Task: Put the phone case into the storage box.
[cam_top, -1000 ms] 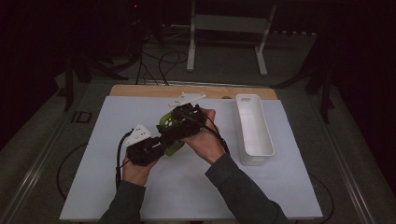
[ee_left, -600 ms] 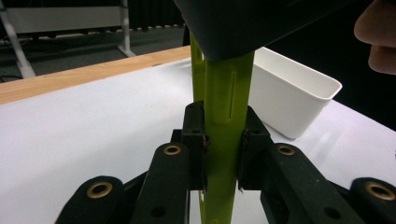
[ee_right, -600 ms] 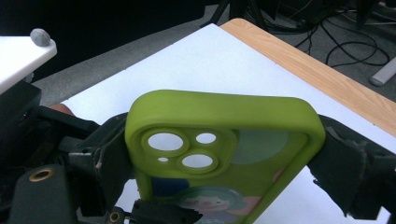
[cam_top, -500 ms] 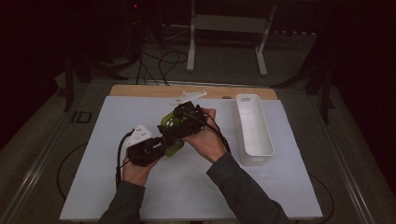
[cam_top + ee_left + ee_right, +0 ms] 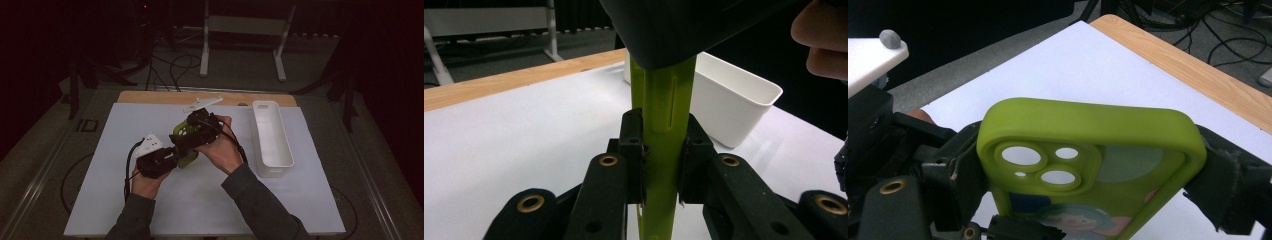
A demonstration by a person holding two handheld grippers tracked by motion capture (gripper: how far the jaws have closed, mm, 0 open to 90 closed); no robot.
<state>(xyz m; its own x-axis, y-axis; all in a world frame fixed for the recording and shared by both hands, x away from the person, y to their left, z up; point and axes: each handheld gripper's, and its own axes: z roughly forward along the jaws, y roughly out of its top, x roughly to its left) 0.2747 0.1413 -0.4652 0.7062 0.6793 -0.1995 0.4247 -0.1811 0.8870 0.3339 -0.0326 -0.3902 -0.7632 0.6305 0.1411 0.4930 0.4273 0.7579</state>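
Observation:
A lime-green phone case (image 5: 188, 160) is held above the white sheet between both grippers. In the left gripper view the case (image 5: 664, 100) stands edge-on, and my left gripper (image 5: 663, 142) is shut on its thin edge. My left gripper (image 5: 175, 156) points right from the person's left hand. In the right gripper view the case (image 5: 1088, 150) shows its camera cut-outs, and my right gripper (image 5: 1093, 182) is shut across its width. My right gripper (image 5: 187, 142), in the person's right hand, points down-left. Its dark body (image 5: 684, 30) hangs over the case.
A long white bin (image 5: 272, 140) stands on the right side of the white sheet (image 5: 125, 125); it also shows behind the case (image 5: 734, 100). A wooden board edge (image 5: 150, 96) runs along the back. Cables and a stand's legs lie on the floor beyond.

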